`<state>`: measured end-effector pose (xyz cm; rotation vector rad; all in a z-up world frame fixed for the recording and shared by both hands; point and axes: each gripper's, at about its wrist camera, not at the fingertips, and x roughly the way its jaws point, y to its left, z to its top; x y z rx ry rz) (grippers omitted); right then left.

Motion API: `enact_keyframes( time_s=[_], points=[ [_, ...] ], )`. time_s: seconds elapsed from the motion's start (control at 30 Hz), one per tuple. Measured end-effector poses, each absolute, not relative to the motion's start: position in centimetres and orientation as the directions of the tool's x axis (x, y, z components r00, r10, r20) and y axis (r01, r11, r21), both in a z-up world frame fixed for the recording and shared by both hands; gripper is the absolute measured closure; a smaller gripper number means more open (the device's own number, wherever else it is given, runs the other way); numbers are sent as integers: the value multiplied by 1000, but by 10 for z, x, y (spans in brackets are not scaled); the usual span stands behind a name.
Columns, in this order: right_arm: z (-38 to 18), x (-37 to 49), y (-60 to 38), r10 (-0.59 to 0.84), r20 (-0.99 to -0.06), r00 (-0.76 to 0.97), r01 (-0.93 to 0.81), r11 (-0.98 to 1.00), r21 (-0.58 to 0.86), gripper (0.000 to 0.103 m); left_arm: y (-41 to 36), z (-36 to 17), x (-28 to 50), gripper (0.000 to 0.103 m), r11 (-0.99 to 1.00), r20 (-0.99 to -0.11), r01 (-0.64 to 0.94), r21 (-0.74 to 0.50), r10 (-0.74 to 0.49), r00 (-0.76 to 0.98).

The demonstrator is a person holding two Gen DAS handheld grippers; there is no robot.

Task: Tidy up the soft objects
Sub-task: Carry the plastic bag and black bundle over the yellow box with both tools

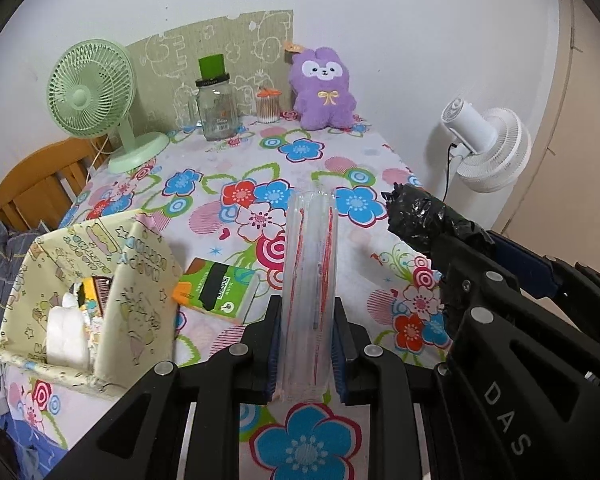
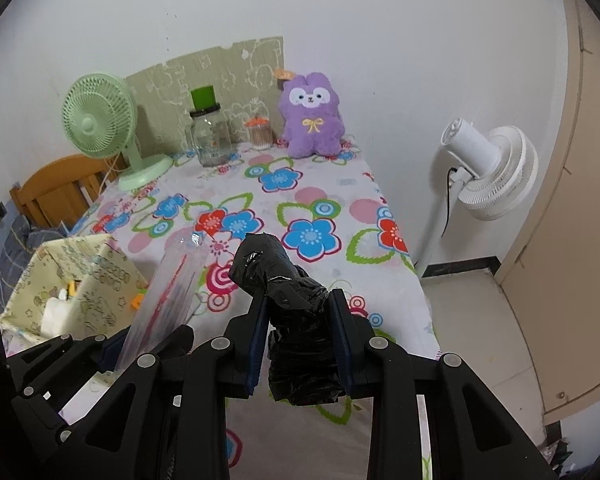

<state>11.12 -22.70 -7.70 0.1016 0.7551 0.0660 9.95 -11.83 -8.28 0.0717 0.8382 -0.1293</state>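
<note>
While both grippers hang above the near edge of the table, the scene reads as follows

Step in hand: carrying; each gripper is loaded and clear of the flowered tablecloth [image 1: 228, 168], so I judge two soft things are on their way to storage

Left gripper [image 1: 306, 344]: jaws clenched on a clear plastic roll with red marks [image 1: 310, 280], which stands up out of the pads and leans towards the far side

Right gripper [image 2: 302, 344]: jaws clenched on a black plastic roll [image 2: 288, 304], crumpled, its free end pointing far and a little left

Likely goal: the cloth storage box [image 1: 140, 288] at the near left, open-topped, with white and yellow items already inside

Next move: swing the left load further left over the box and lower it before releasing; the roll is tall and limp, so it may catch on the rim or flop out

Left view only: a green tissue pack [image 1: 216, 288] lying just right of the box, possibly another item to sort

Right view only: the floor and a standing white fan [image 2: 488, 168] off the table's right edge

Both views: a purple plush toy [image 1: 324, 88] sits at the far edge, well apart from both grippers
</note>
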Motion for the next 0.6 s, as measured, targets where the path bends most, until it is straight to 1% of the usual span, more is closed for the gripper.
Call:
enact_keyframes(
  time_s=[0.6],
  points=[
    [-31, 79, -210, 95, -631, 770, -19, 992, 127, 69, -101, -38, 71, 83, 984, -690, 177, 25, -111, 716]
  ],
)
